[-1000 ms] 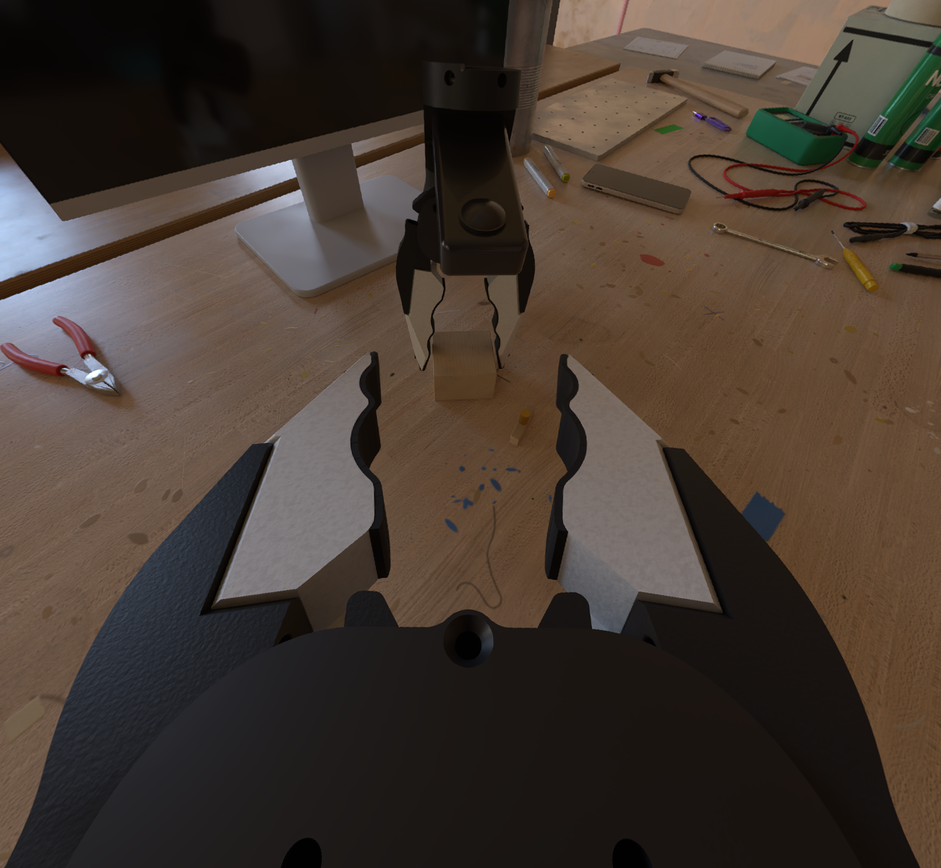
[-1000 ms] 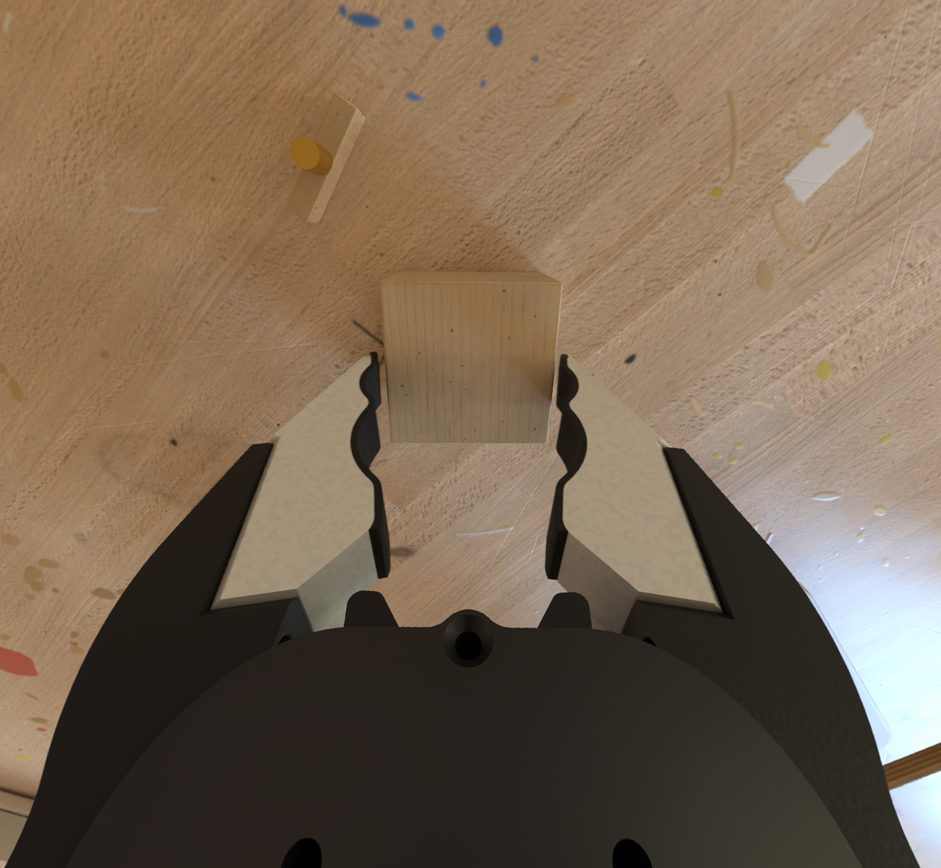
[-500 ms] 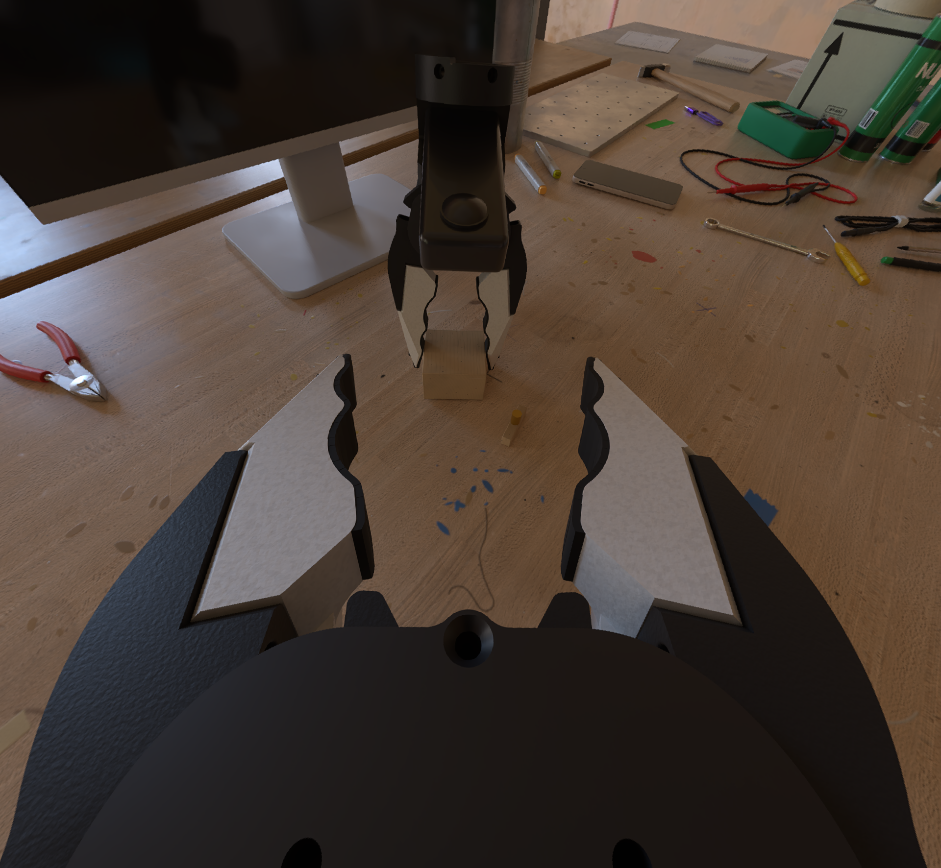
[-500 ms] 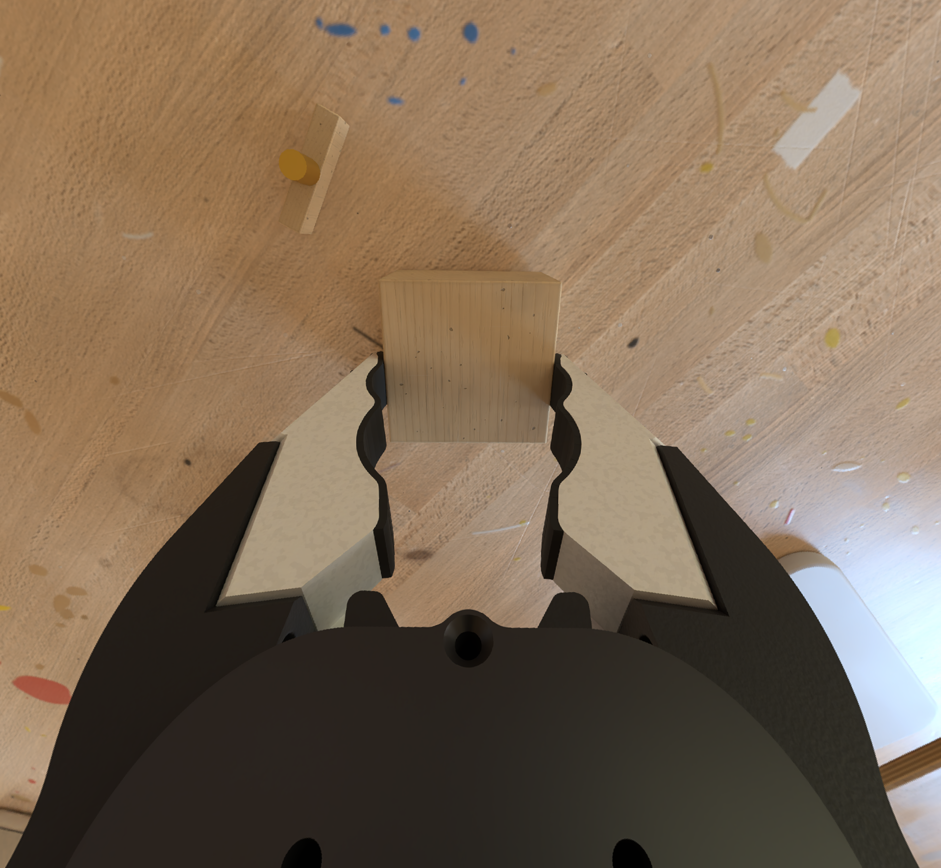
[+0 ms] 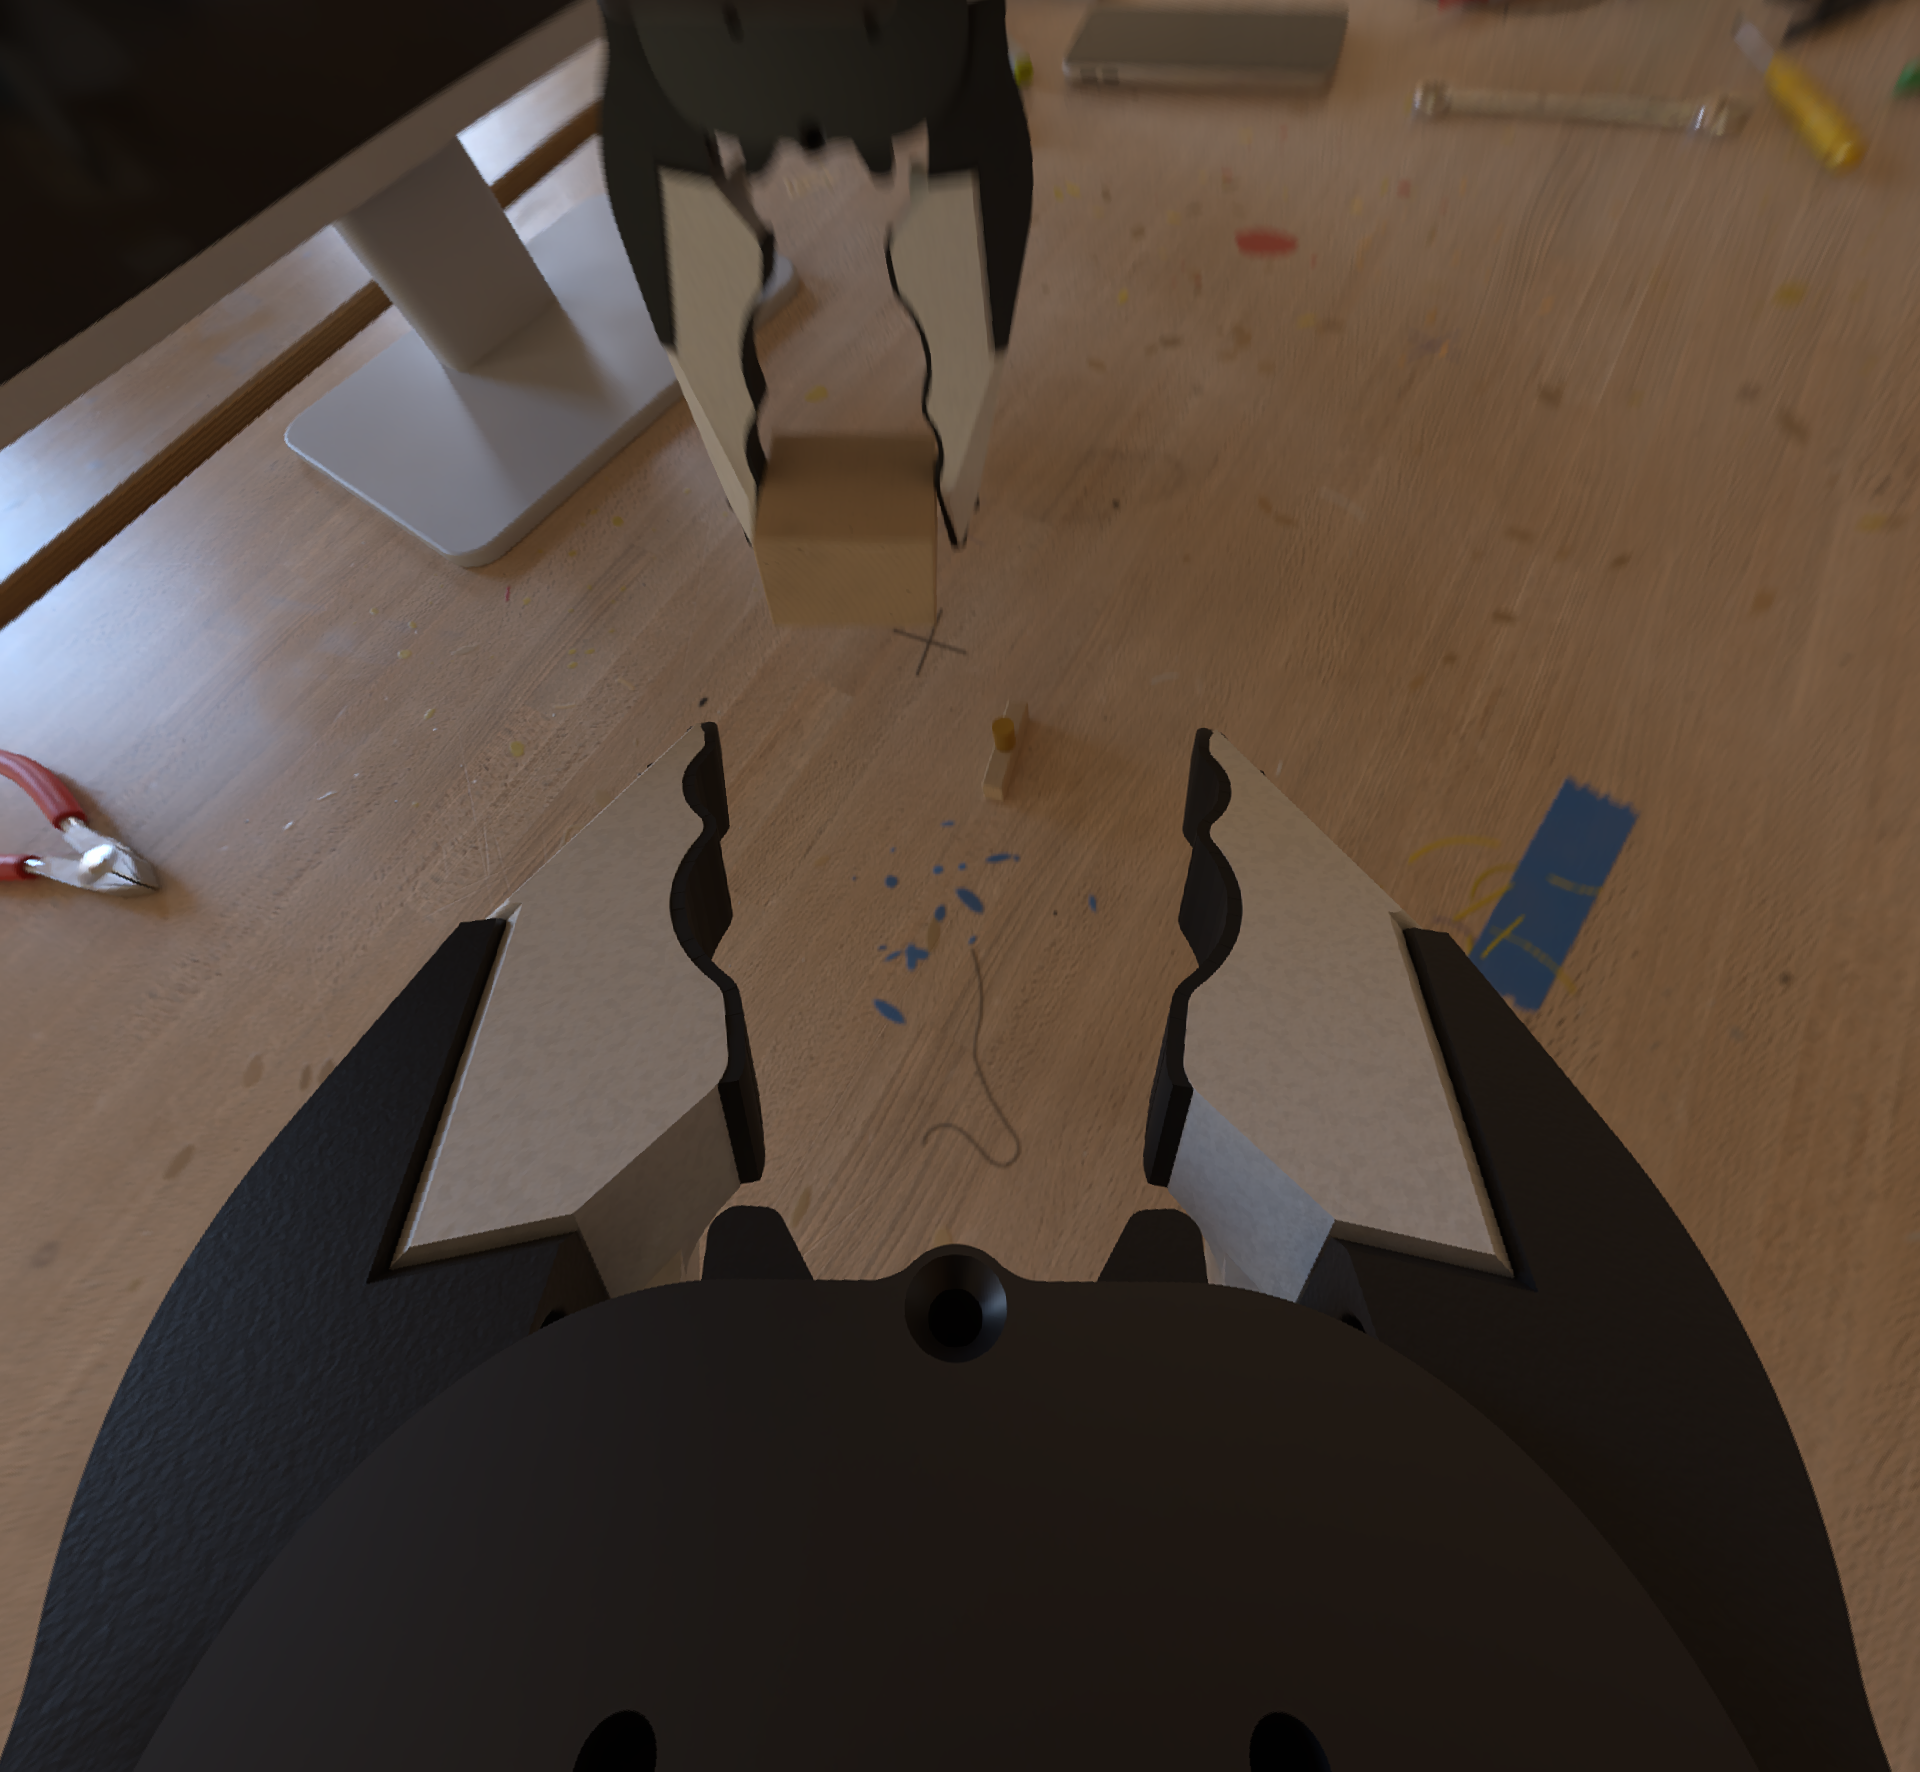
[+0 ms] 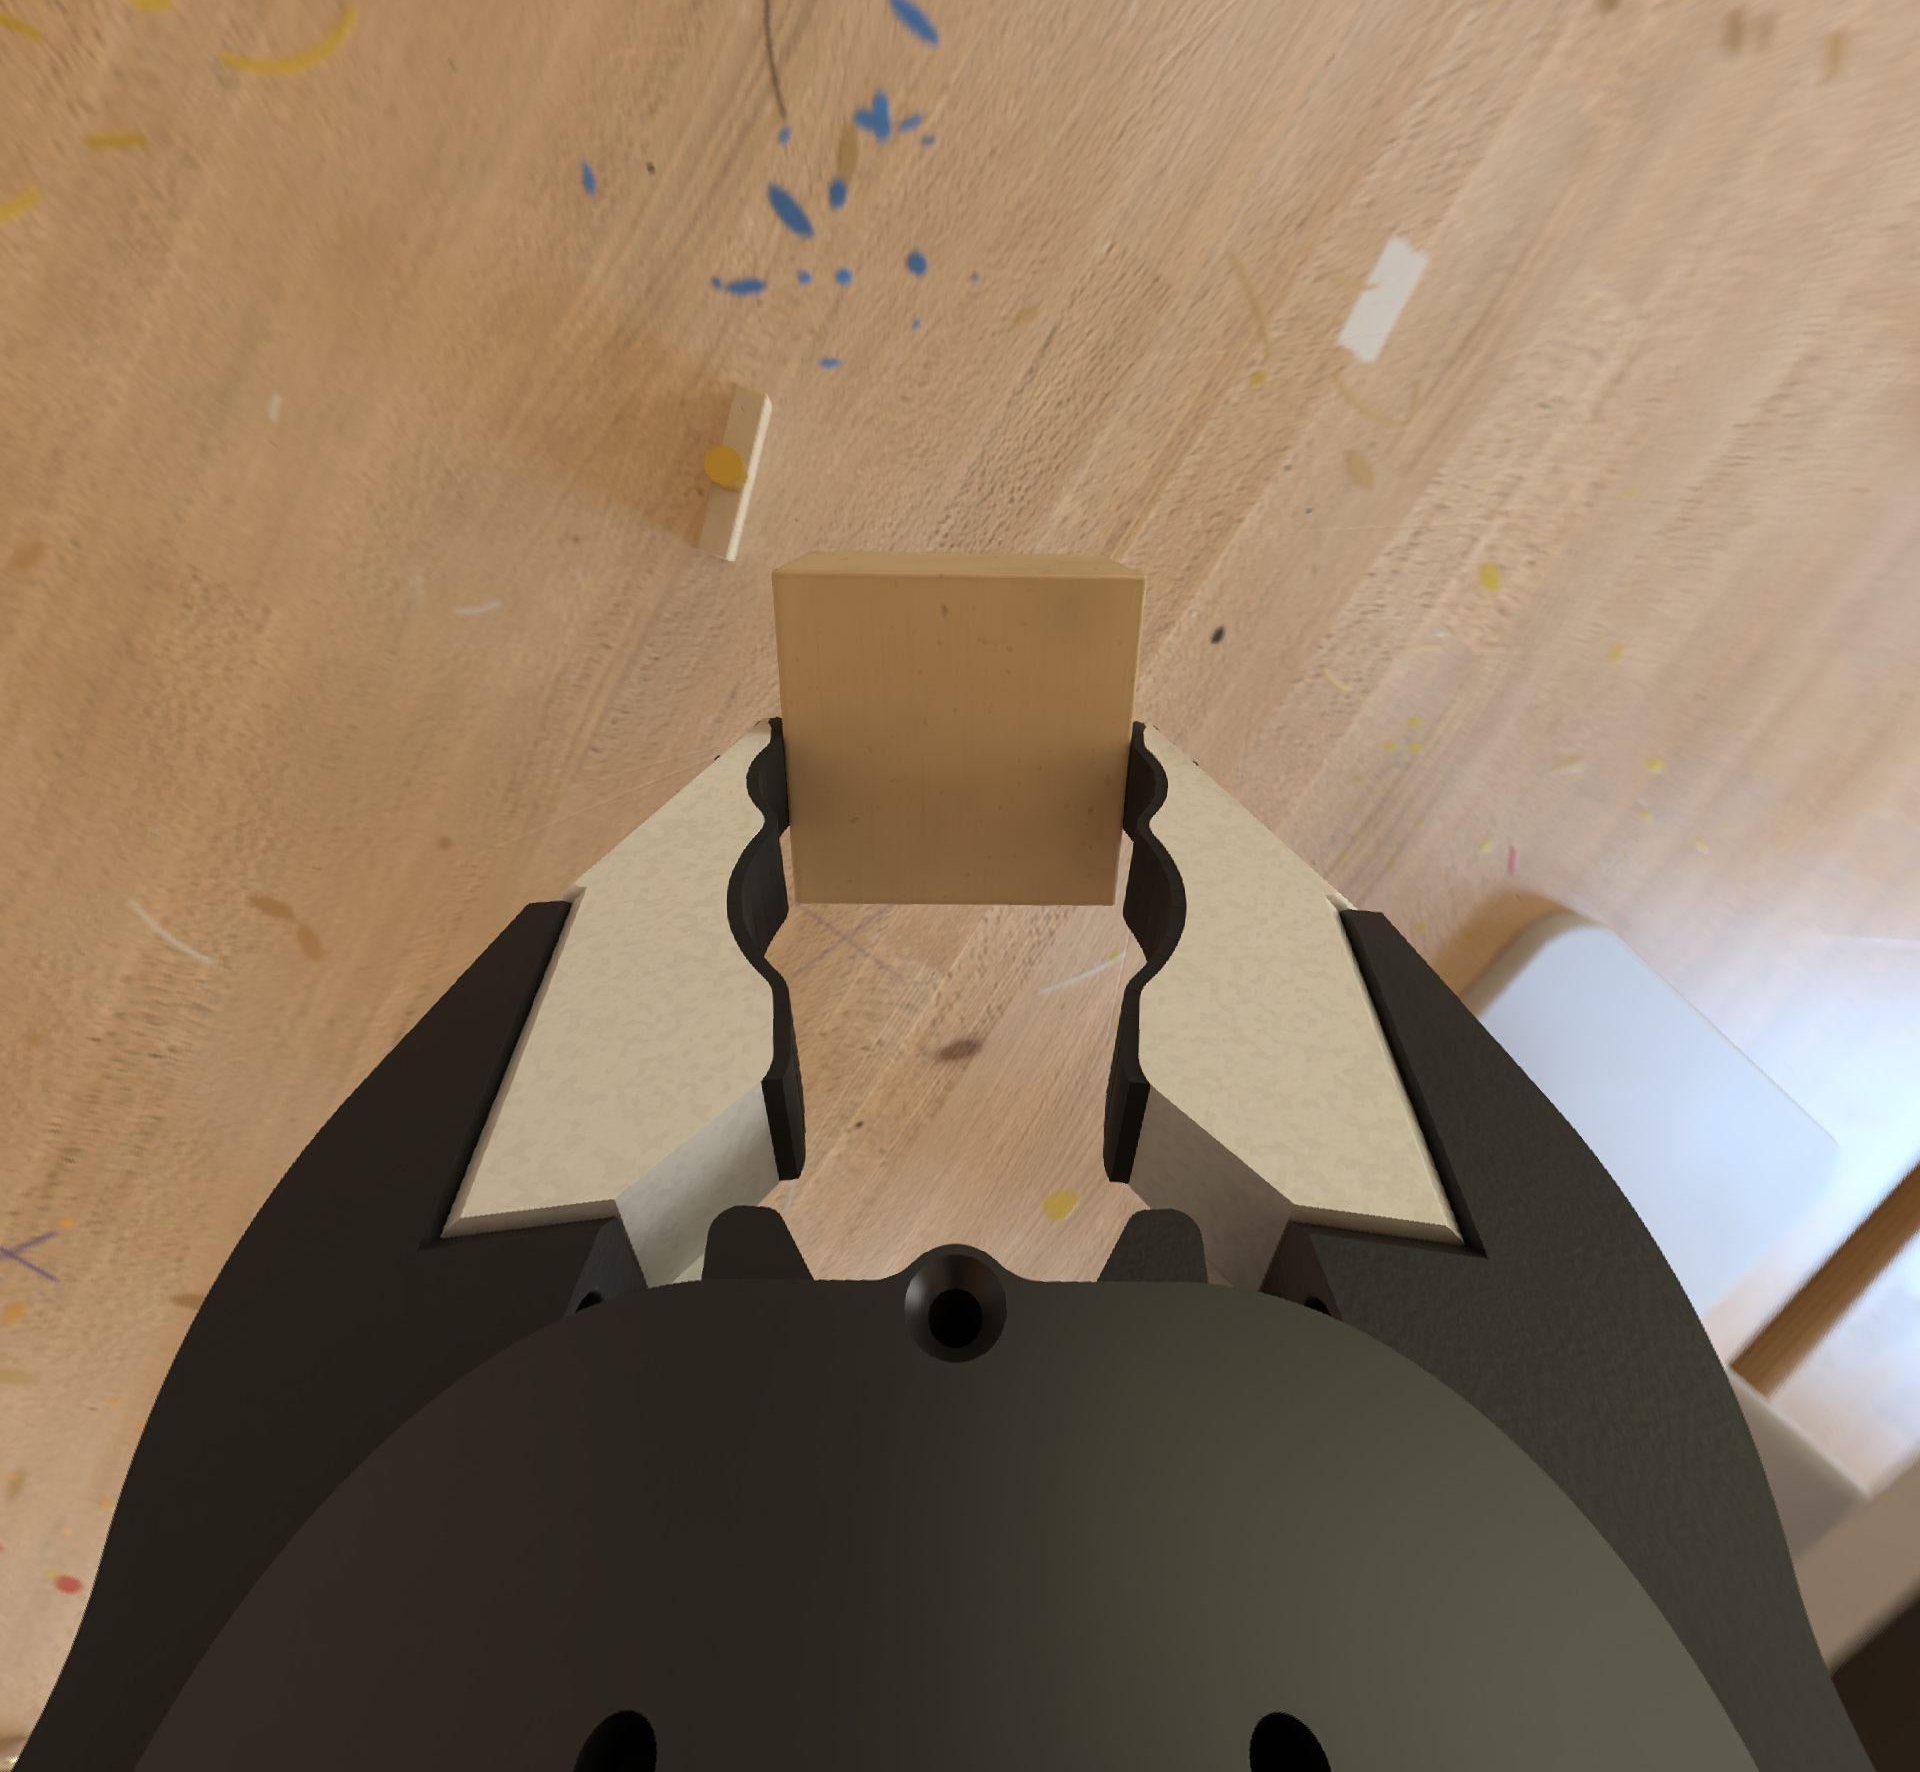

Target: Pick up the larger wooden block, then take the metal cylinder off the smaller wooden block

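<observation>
The larger wooden block (image 6: 956, 735) was seen clamped between the tips of the right claw (image 6: 956, 777), both pads pressed flat against its sides, and in the right wrist view it looked lifted clear of the bench (image 6: 312, 683), with grain and a faint pencil cross visible under its lower edge. That gap was harder to judge from the left wrist view, where the right claw (image 5: 847, 486) was shown from the front, pointing down with the block (image 5: 844, 533) pinched at the tips just above a pencilled X mark (image 5: 928, 647). The left claw (image 5: 951, 787) was left spread wide with nothing in it, held low over the bench with blue paint specks (image 5: 935, 901) between its fingers. The smaller wooden block (image 5: 1004, 761) was lying on the bench just ahead of the left claw, with the metal cylinder (image 5: 1003, 733) sat on it; from the right wrist view the same pair was caught from above, the cylinder (image 6: 723, 465) appearing as a yellow disc on the thin block (image 6: 740, 475). Only the left view took in the monitor stand (image 5: 488, 372), red-handled pliers (image 5: 62, 839), blue tape (image 5: 1553, 891), phone (image 5: 1205, 49) and wrench (image 5: 1569, 107); a white tape scrap (image 6: 1382, 299) was picked up by the right view alone.
</observation>
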Robot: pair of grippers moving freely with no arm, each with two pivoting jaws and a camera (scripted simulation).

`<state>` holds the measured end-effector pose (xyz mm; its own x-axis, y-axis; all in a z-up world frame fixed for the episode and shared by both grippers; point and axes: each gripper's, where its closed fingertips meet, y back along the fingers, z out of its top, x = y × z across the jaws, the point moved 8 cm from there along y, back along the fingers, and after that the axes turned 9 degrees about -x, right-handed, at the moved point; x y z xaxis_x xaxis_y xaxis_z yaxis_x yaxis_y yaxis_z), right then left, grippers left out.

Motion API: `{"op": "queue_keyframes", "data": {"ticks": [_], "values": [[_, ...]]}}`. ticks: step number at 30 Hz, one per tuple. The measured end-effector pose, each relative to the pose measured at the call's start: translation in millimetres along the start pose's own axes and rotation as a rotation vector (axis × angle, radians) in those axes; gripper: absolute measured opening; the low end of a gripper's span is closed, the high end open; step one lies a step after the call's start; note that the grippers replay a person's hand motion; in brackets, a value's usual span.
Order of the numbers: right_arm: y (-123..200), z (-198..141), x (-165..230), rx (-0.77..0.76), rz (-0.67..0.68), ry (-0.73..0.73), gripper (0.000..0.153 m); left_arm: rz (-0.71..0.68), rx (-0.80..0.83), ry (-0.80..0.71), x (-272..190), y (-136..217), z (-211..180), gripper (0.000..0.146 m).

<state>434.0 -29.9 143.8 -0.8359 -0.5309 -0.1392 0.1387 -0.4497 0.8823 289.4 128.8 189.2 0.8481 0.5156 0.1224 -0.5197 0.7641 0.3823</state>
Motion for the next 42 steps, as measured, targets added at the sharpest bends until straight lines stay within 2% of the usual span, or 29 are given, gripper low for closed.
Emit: {"op": "queue_keyframes", "data": {"ticks": [4, 11, 15, 20, 24, 27, 30, 35, 42], "values": [[38.0, 15.3, 20.0, -0.084, -0.126, -0.028, 0.065, -0.024, 0.12, -0.143, -20.1, -13.8, -3.1, 0.089], [93.8, 44.6, 74.4, -0.33, -0.345, -0.066, 0.065, -0.022, 0.295, -0.396, -57.9, -37.9, -4.6, 0.081], [116.2, 54.3, 110.3, -0.434, -0.496, -0.077, 0.065, -0.007, 0.322, -0.421, -67.0, -41.8, -3.3, 0.079], [140.3, 66.3, 158.6, -0.513, -0.803, -0.065, 0.065, -0.013, 0.262, -0.359, -71.4, -42.3, 7.0, 0.079], [146.4, 81.2, 186.8, -0.507, -0.974, -0.05, 0.065, -0.042, 0.263, -0.375, -69.3, -50.5, 12.3, 0.075], [145.6, 91.2, 200.6, -0.491, -1.026, -0.014, 0.065, -0.067, 0.339, -0.5, -68.0, -63.3, 12.1, 0.069], [153.9, 94.8, 206.9, -0.398, -1.07, 0.0, 0.065, -0.129, 0.43, -0.609, -66.0, -80.3, 2.5, 0.06], [171.5, 86.6, 223.2, -0.473, -1.099, 0.006, 0.065, -0.157, 0.606, -0.571, -42.8, -107.2, -25.4, 0.054], [181.8, 75.1, 231.7, -0.54, -1.112, 0.0, 0.065, -0.202, 0.638, -0.488, -29.6, -124.0, -38.8, 0.038]]}}
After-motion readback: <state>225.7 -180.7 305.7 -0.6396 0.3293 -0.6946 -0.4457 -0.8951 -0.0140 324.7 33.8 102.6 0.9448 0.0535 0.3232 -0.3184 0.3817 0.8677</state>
